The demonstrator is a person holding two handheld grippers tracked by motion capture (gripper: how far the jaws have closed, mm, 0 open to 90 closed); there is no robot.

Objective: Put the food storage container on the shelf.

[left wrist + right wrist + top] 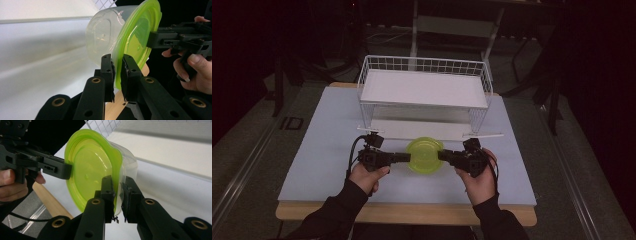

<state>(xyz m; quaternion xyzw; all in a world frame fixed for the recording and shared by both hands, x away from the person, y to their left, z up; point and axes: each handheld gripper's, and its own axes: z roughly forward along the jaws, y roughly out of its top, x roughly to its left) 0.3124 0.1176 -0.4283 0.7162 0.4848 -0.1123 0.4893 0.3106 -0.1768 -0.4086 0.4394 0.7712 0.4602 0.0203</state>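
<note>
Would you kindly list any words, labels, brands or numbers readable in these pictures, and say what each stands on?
"ID": dark marking on the floor left of the pale blue table, read with some doubt.
No text reads on the clear plastic container, its lime-green lid, the white wire rack or either black gripper.

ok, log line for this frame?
left gripper: shut on lid rim | right gripper: shut on lid rim, opposite side | tub: clear | wire rack behind
</note>
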